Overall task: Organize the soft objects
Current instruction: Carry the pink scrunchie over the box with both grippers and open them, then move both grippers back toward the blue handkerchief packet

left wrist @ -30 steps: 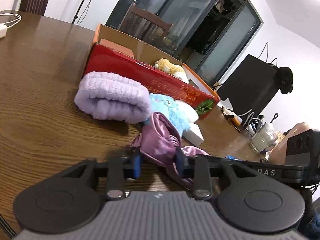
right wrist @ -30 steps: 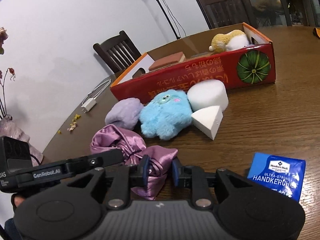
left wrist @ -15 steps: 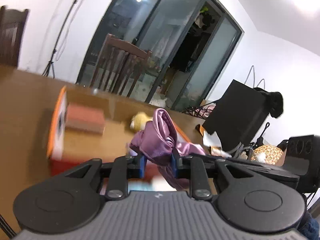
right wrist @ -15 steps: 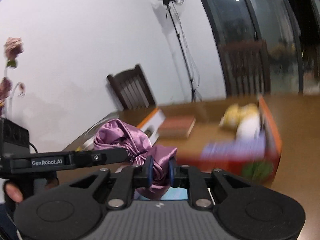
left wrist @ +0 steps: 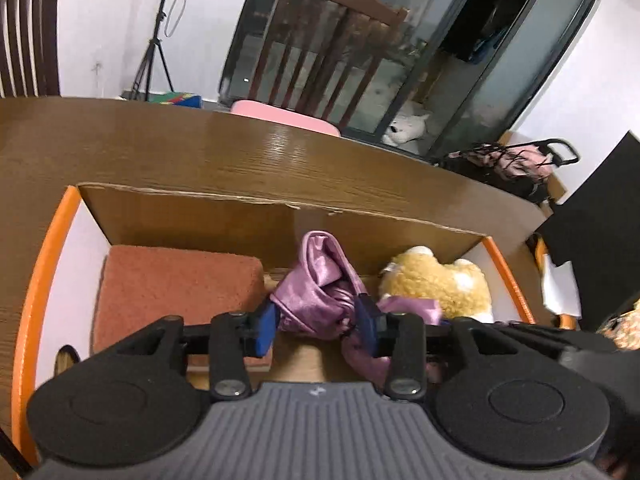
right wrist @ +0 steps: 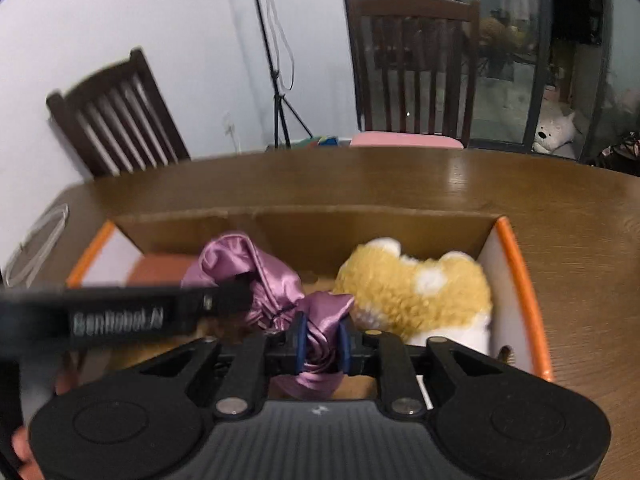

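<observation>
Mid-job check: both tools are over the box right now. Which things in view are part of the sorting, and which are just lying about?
Part of the job:
- purple satin cloth, between both tools: left tool opening, right tool opening, still pinching it
- cardboard box
- yellow plush toy in the box
- reddish-brown pad in the box

Lying about:
- white cable on the table
- chairs, tripod stand

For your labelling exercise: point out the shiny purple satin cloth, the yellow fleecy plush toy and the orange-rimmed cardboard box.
Shiny purple satin cloth (left wrist: 320,280), left wrist view, bunched top.
Yellow fleecy plush toy (right wrist: 416,284), right wrist view, body.
Orange-rimmed cardboard box (left wrist: 40,280), left wrist view, left rim.
</observation>
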A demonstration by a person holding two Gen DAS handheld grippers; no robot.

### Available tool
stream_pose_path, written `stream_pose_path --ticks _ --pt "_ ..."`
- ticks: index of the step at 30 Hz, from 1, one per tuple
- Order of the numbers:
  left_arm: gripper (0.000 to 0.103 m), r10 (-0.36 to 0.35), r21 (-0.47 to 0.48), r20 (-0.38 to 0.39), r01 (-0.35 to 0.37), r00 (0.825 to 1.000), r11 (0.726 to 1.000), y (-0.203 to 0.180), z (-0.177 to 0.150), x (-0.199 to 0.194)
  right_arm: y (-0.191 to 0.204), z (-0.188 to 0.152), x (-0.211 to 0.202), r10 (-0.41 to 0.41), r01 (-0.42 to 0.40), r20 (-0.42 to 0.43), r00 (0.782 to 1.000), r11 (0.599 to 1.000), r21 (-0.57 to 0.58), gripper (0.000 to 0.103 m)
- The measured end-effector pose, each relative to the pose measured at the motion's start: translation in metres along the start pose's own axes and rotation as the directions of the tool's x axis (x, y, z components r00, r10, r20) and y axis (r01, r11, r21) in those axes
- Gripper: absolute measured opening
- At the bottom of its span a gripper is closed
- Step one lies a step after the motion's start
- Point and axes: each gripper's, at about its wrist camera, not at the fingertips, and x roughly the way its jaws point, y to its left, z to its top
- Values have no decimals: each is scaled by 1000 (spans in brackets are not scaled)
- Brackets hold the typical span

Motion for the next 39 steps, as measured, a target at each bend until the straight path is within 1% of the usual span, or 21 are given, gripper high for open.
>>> stream_pose_path --ticks 1,2,4,6,8,10,12,14,16,18,19,20,23,24,27,29,31,33,35,37,39 --pt "48 -7 1 9 7 1000 1000 2 1 -4 1 -2 1 -9 9 11 1000 1000 -12 25" --pt "49 -4 10 18 3 1000 1000 2 1 -8 1 -3 1 -16 17 20 1000 1000 -14 30" --pt "49 22 26 56 -23 998 999 3 3 -22 -2 -3 -4 -3 3 32 999 1000 -11 32" --pt "51 6 41 86 -10 996 999 2 5 -42 -5 -3 -13 3 -2 48 999 1000 -24 37" --pt "59 -8 68 111 0 994 998 -5 5 -57 -9 -1 -27 9 -7 74 997 1000 -28 40" --pt "62 -8 128 123 -8 992 992 -13 -1 -74 -14 0 -46 24 -22 98 995 999 -24 41" --pt "62 24 160 141 -47 990 986 -20 -8 -87 -19 -3 -75 26 -21 137 990 999 -34 46" --pt "62 34 178 167 -64 985 982 -23 -19 -106 -25 -8 -102 27 -19 171 985 999 -47 54" --pt "64 31 191 208 -72 978 979 -28 -36 -131 -31 -15 -127 45 -34 193 980 997 -63 60" --pt "76 18 206 258 -73 966 976 -32 -56 -153 -37 -25 -150 54 -37 206 977 996 -87 62" --pt "82 10 211 286 -73 958 975 -34 -70 -166 -38 -34 -164 51 -31 221 974 995 -94 65" --pt "82 5 219 304 -75 953 973 -35 -83 -174 -40 -44 -177 49 -26 243 969 995 -98 70" --pt "85 -7 242 346 -82 938 967 -37 -132 -203 -44 -84 -211 68 -38 302 951 994 -104 81" --pt "85 -11 239 355 -80 935 968 -38 -149 -212 -44 -100 -219 81 -48 314 946 993 -111 82" --pt "87 -19 228 371 -71 928 971 -44 -192 -232 -40 -149 -233 108 -68 321 941 989 -134 83" --pt "94 -26 242 401 -79 916 967 -46 -220 -245 -35 -181 -242 103 -56 326 940 987 -150 84" --pt "94 4 258 428 -127 904 958 -50 -248 -254 -28 -212 -250 109 -51 344 933 984 -173 85" --pt "94 21 256 445 -150 895 955 -48 -269 -261 -23 -235 -253 124 -70 357 926 985 -161 85" --pt "95 22 237 446 -142 895 961 -44 -287 -267 -15 -257 -255 149 -95 362 920 982 -163 85" --pt "96 26 211 441 -132 897 969 -40 -303 -271 -8 -276 -257 149 -95 365 919 982 -162 86" --pt "97 34 210 438 -139 899 968 -37 -312 -277 -4 -291 -258 166 -111 360 918 979 -169 88"
